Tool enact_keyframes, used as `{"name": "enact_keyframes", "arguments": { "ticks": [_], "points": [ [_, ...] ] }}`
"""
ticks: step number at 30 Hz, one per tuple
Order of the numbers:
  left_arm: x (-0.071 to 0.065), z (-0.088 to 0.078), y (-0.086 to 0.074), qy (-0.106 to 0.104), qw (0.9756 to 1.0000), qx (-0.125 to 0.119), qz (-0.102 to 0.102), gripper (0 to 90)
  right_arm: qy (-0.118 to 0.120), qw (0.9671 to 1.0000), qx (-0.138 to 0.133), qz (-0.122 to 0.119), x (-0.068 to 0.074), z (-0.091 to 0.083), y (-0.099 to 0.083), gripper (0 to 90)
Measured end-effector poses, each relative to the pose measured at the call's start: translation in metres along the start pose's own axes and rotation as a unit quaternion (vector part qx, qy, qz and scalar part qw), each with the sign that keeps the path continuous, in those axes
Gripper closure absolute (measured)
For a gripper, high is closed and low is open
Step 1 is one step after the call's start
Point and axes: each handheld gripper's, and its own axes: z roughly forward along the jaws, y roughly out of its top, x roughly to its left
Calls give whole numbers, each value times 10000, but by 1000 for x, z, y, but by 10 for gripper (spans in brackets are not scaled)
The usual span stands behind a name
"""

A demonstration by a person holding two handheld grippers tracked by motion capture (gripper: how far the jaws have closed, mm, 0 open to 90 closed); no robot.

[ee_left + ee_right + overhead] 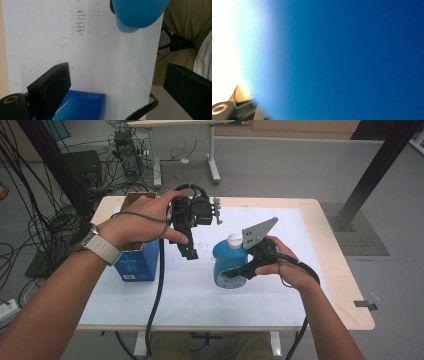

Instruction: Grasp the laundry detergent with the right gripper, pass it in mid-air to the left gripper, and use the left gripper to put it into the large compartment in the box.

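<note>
Taking the blue bottle point(229, 265) as the landmark: it stands upright on the white sheet point(280, 285) that covers the table point(345, 285), roughly at the middle, and has a white cap point(234, 240).

The right gripper point(240, 270) is right up against the bottle's right side. From the high view its black jaws reach around the lower body of the bottle and look clamped onto it, with the person's right hand point(287, 265) behind and the grey three-cornered plate point(258, 232) sticking up next to the cap. The right gripper view is just a blur of blue point(349, 60) pressed against the lens, so the bottle sits deep in there, but I can't see the jaw tips themselves in that view.

The left gripper point(189, 251) hangs above the sheet just to the left of the bottle, not touching it, jaws pointing down. In the left gripper view its two black jaws are spread wide with nothing between them, only bare white sheet. The bottle's rounded blue body point(138, 13) shows at the top of that view, well apart from the jaw tips.

A blue carton point(137, 262) stands farther left of the bottle, under the person's left hand point(142, 222). In the left gripper view its corner point(85, 106) sits just beside the left jaw.
</note>
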Motion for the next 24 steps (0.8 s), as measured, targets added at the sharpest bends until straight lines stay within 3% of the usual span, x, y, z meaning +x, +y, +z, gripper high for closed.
{"name": "enact_keyframes", "arguments": {
  "ticks": [24],
  "points": [
    [1,-13,27,-92,9996,173,221,75,167,9998,-61,-38,-6,17,16,442]
  ]
}}
